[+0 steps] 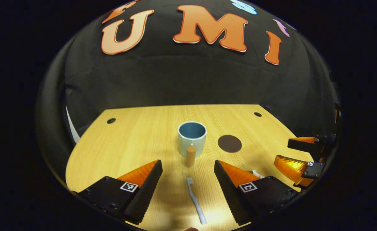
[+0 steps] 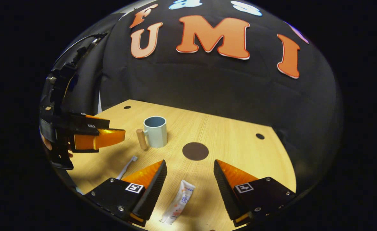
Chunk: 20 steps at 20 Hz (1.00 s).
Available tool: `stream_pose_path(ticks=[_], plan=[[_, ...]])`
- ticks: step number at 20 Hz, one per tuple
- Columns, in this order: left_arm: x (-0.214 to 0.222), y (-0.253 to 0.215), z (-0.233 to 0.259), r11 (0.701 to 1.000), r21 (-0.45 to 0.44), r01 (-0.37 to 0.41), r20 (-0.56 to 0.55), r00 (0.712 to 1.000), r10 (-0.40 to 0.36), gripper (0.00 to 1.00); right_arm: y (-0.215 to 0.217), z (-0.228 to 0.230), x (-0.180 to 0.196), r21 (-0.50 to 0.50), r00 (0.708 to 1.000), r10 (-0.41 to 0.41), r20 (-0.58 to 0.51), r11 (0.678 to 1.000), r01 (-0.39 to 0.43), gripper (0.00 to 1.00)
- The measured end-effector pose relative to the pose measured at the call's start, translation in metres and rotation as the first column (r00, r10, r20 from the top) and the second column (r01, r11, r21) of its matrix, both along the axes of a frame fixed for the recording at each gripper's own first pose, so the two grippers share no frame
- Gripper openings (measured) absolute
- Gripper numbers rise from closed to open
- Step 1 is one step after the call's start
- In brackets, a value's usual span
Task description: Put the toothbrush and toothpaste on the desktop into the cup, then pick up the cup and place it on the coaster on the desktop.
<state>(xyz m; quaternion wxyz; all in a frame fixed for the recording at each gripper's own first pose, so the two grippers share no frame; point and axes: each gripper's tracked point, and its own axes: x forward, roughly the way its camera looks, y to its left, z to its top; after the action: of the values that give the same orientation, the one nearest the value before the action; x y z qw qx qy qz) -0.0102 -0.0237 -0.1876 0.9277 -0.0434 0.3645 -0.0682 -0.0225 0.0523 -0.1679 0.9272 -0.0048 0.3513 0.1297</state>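
Toothbrush point(image 1: 196, 200), white and slender, lies flat, bristles seemingly toward cup point(image 1: 191, 137).

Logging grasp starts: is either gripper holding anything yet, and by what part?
Nothing is held. The left gripper is open over the toothbrush; the right gripper is open over the toothpaste.

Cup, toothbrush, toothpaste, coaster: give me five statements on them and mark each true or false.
1. The cup holds nothing. True.
2. The toothbrush stands in the cup. False: it lies on the desktop between the open fingers of the left gripper.
3. The toothpaste lies between the open fingers of the right gripper. True.
4. The cup sits on the coaster. False: it stands beside it.
5. The right gripper grips the toothpaste. False: its fingers are spread.
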Motion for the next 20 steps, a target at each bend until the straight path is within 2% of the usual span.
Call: stream_pose_path(ticks=[2, 4, 6, 9, 15, 17, 18, 20], plan=[[-0.009, -0.007, -0.019, 0.999, -0.043, 0.015, -0.086, 0.996, -0.019, 0.98, -0.002, -0.021, -0.007, -0.001, 0.998, -0.002, -0.057, 1.0, 0.001, 0.85], [-0.016, -0.01, -0.04, 1.0, -0.03, 0.008, -0.183, 0.983, -0.014, 0.98, -0.004, -0.035, -0.011, -0.011, 0.994, 0.014, -0.108, 1.0, -0.015, 0.82], [-0.022, -0.015, -0.056, 0.999, -0.041, 0.003, -0.3, 0.954, -0.015, 0.98, 0.002, -0.048, -0.021, 0.017, 0.985, 0.029, -0.168, 1.0, -0.026, 0.8], [-0.021, -0.014, -0.058, 0.996, -0.092, -0.017, -0.392, 0.92, -0.021, 0.96, 0.0, -0.074, -0.034, 0.013, 0.965, 0.023, -0.26, 1.0, -0.02, 0.8], [-0.015, -0.008, -0.055, 0.998, -0.047, -0.046, -0.524, 0.852, 0.015, 0.96, 0.0, -0.104, -0.052, 0.009, 0.927, -0.005, -0.375, 1.0, 0.009, 0.8], [-0.007, -0.003, -0.058, 0.998, -0.018, -0.058, -0.55, 0.834, 0.039, 0.9, 0.001, -0.111, -0.053, 0.002, 0.92, 0.001, -0.391, 1.0, -0.001, 0.8], [-0.004, 0.001, -0.06, 0.998, 0.004, -0.07, -0.56, 0.826, 0.06, 0.84, 0.003, -0.114, -0.055, 0.001, 0.915, 0.0, -0.404, 1.0, 0.001, 0.73], [-0.017, 0.007, -0.066, 0.994, 0.047, -0.098, -0.587, 0.802, 0.107, 0.84, 0.008, -0.12, -0.06, 0.012, 0.901, 0.007, -0.433, 1.0, -0.002, 0.66]])
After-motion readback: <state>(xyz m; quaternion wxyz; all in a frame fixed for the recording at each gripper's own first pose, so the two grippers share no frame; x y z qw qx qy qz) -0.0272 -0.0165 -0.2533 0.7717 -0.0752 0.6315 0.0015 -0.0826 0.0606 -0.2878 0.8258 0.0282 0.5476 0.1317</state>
